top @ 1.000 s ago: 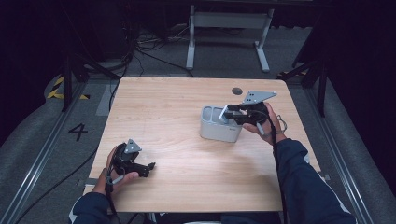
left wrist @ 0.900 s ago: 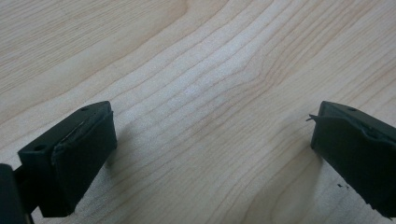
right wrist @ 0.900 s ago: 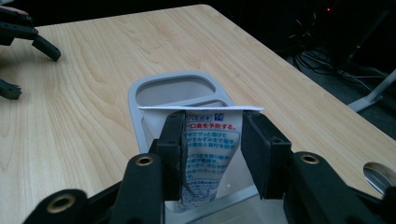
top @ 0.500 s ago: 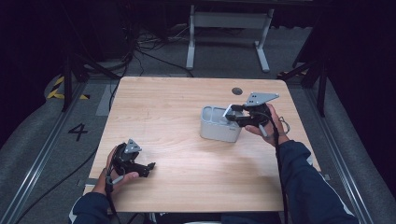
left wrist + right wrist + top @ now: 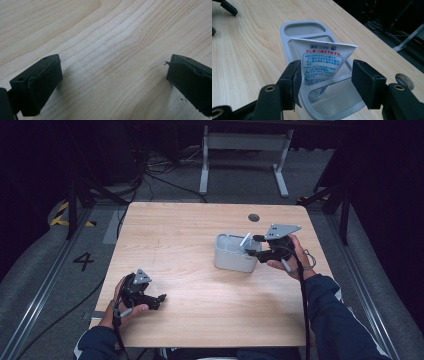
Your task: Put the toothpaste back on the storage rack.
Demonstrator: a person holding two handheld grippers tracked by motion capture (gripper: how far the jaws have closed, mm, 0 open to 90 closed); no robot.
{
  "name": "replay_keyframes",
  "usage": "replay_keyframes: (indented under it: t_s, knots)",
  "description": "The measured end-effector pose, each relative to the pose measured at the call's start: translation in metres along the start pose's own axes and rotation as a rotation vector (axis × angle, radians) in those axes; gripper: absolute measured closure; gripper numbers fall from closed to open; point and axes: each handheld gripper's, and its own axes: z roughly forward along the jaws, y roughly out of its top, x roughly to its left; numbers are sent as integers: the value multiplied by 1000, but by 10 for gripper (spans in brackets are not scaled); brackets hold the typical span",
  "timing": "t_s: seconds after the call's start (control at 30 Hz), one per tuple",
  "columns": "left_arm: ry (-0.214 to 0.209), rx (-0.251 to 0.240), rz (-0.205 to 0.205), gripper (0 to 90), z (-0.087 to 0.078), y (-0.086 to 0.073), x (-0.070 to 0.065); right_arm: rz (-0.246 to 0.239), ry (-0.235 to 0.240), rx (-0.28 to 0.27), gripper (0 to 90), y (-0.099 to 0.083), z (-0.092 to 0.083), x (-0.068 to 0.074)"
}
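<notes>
Toward the table's (image 5: 190, 230) right side, a toothpaste tube (image 5: 323, 62) is stood upright, crimped end up, in a grey holder (image 5: 294, 28). It is flanked, ungripped, by the right gripper's (image 5: 325, 76) just-opening jaws. Near left, the left gripper (image 5: 112, 75) is rested, jaws wide, empty.

Overhead table (image 5: 200, 235) view; two tool close-ups

Grey organizer (image 5: 234, 257) on wooden table (image 5: 190, 235)
</notes>
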Motion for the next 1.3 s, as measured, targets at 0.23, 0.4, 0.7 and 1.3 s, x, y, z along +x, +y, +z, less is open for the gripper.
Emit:
replay_keyframes:
  t_s: [0.23,0.4,0.7,1.3]
  knots:
    - [0,0,0,6,0,0,0,-39,-26,26,396,-5,-9,6]
    - [0,0,0,6,0,0,0,-65,-45,41,386,-11,-18,9]
    - [0,0,0,6,0,0,0,-48,-77,31,372,-28,-42,9]
    - [0,0,0,6,0,0,0,28,-134,76,357,-82,-64,2]
